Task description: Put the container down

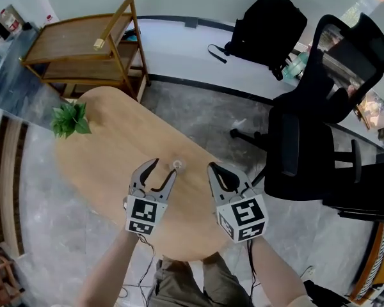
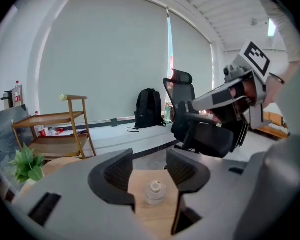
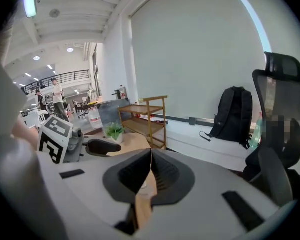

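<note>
Lower centre: left gripper (image 1: pixel 164 169) tilts down, jaws apart above the container (image 1: pixel 178 165); right gripper (image 1: pixel 214 167) alongside, jaws together, empty.

- Two claws are showing: the left claw (image 1: pixel 164 166) and the right claw (image 1: pixel 212 167).
- One small clear container (image 2: pixel 155 192) is standing on the one wooden tabletop (image 1: pixel 102 165).
- One potted plant (image 1: pixel 69 119) is sitting at the tabletop's far end.
- One wooden trolley (image 1: pixel 83 50) with two shelves is standing beyond the tabletop.
- One black office chair (image 1: pixel 320 126) is standing beside the tabletop.
- One black backpack (image 1: pixel 269 24) is sitting upright near that chair.
</note>
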Available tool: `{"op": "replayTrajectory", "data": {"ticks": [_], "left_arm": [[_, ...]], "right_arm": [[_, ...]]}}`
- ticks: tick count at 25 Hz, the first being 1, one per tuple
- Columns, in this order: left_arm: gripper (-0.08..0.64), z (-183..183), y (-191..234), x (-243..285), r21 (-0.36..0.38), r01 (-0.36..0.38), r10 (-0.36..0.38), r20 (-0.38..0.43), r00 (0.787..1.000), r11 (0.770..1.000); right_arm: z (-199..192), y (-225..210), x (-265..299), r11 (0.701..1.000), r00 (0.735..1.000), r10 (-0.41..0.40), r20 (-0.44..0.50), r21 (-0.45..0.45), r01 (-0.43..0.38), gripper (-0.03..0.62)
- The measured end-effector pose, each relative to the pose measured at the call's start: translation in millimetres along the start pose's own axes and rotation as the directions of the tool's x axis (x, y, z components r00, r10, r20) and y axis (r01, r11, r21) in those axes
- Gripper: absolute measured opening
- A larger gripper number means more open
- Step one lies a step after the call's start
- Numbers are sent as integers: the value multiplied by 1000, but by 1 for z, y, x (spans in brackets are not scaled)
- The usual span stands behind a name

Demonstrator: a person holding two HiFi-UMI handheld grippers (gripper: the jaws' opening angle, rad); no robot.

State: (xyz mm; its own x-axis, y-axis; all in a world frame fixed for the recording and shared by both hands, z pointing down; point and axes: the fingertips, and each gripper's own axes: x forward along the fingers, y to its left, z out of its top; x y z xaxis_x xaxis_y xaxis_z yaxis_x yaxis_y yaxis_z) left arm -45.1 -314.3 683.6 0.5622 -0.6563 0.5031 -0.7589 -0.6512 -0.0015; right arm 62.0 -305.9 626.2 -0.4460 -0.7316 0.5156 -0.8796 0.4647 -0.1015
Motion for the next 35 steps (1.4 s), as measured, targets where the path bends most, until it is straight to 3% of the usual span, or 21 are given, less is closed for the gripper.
{"op": "replayTrajectory", "data": {"ticks": [13,18,24,35], "left_arm": [[105,160,14,-174,-90,-78,89,133,987,993],[83,214,7,-238,-53,-92,101,216,971,994],[44,281,-24,-312,-38,-44,54,335,941,998],[17,301,-45,-385,42,-114,93,335,938,993]], "right_arm": [[168,78,-134,994,986,59,156,-97,-45,-3],[218,106,-185,992,969,78,233,-119,-52,-3],[264,128,-243,989,950,69,305,-145,-25,-3],[301,176,-313,981,927,107,359,-191,-39,-3]]}}
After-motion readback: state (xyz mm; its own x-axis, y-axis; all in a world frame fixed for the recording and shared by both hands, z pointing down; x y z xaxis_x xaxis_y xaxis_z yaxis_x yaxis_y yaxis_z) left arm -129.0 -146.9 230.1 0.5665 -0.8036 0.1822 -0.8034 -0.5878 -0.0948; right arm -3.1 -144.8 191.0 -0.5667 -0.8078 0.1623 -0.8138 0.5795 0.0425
